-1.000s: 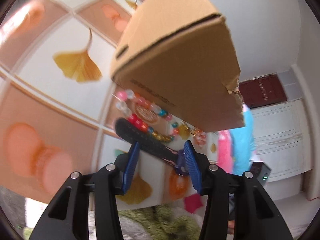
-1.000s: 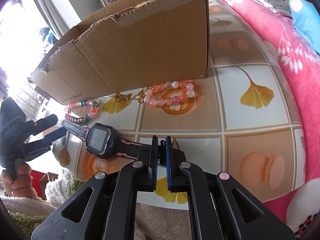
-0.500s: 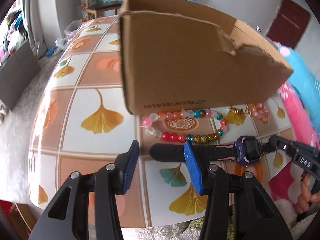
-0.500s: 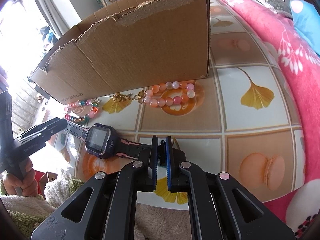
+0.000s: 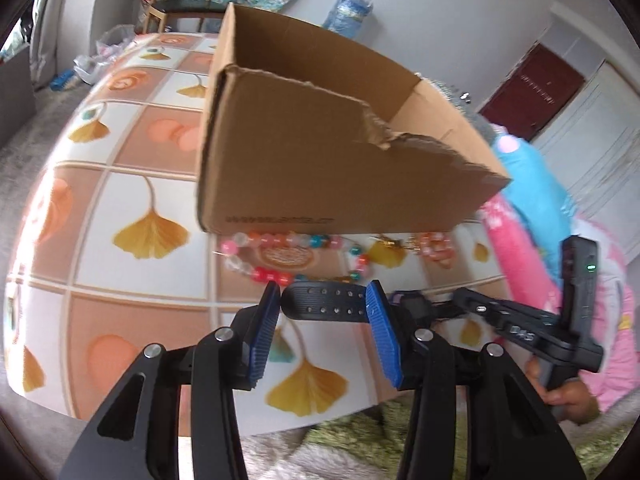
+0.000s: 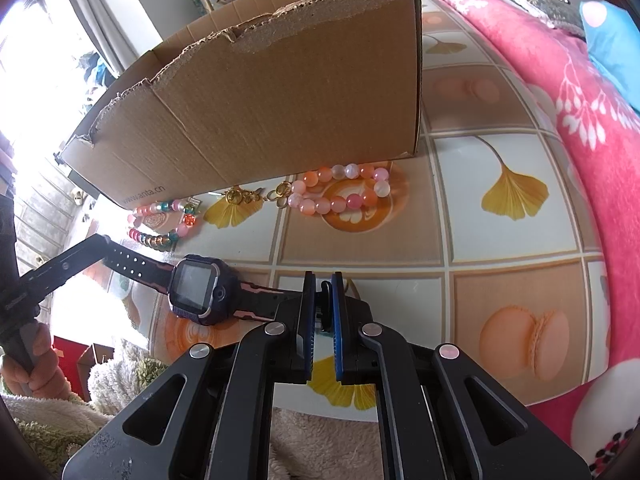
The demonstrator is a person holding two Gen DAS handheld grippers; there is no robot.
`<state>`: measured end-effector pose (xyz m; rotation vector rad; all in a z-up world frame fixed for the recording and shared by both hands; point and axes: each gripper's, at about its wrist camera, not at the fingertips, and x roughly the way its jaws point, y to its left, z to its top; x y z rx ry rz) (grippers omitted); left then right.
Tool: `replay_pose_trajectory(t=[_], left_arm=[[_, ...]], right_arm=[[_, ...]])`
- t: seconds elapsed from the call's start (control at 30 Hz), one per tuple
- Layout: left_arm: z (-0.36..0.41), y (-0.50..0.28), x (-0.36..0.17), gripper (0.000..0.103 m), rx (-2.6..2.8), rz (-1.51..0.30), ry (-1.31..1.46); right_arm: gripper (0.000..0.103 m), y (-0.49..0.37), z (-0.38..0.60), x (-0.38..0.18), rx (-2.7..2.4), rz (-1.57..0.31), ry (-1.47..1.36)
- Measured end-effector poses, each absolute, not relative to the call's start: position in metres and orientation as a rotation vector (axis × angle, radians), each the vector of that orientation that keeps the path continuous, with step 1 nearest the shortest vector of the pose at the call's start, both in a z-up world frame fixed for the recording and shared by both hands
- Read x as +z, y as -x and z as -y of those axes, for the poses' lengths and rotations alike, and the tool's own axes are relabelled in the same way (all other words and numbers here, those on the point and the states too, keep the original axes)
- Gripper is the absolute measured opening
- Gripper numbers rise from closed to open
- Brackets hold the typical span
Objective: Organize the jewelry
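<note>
A watch (image 6: pixel 196 294) with a purple case and black strap lies on the table, in front of an open cardboard box (image 6: pixel 280 100). My right gripper (image 6: pixel 322 280) is shut on the strap's buckle end. The other strap end (image 5: pixel 320 305) lies lengthwise in the gap of my left gripper (image 5: pixel 324 300), which is open; the pads (image 5: pixel 264 332) do not visibly press on it. A multicoloured bead bracelet (image 5: pixel 276 276) and a pink-orange bead bracelet (image 6: pixel 340 192) lie along the box's foot, with gold links (image 6: pixel 240 196) between them.
The table (image 6: pixel 500 240) has a tile-and-ginkgo-leaf cloth. A pink blanket (image 6: pixel 540 100) bounds it on the right in the right wrist view. The box (image 5: pixel 320 160) stands close behind the jewelry. A hand (image 5: pixel 568 396) holds the right gripper's handle. Fluffy rug below the table's near edge.
The left gripper has rolled back to level and come up to the watch, so the free strap end now sits between its fingers. The right gripper and watch have stayed put.
</note>
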<state>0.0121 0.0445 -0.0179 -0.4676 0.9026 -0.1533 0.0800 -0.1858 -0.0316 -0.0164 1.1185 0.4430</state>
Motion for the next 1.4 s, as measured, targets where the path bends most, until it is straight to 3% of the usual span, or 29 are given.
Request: replay_pose_trajectory(t=[0.4, 0.63, 0.93, 1.1, 1.4], left_arm=[[-0.013, -0.020, -0.024, 0.043, -0.214, -0.959, 0.393], [-0.005, -0.017, -0.024, 0.023, -0.219, -0.959, 0.333], [0.008, -0.007, -0.003, 0.016, -0.263, -0.885, 0.238], [0.004, 0.000, 0.038, 0.016, -0.316, -0.793, 0.224], [-0.027, -0.008, 0.142, 0.017, -0.337, -0.527, 0.169]], right_arm=[[0.006, -0.080, 0.186, -0.030, 0.447, -1.117, 0.019], [0.005, -0.081, 0.186, -0.028, 0.444, -1.118, 0.009], [0.003, -0.078, 0.186, -0.001, 0.455, -1.072, 0.012], [0.003, -0.068, 0.185, 0.043, 0.473, -0.983, 0.028], [0.003, -0.077, 0.159, 0.149, 0.582, -0.643, 0.138]])
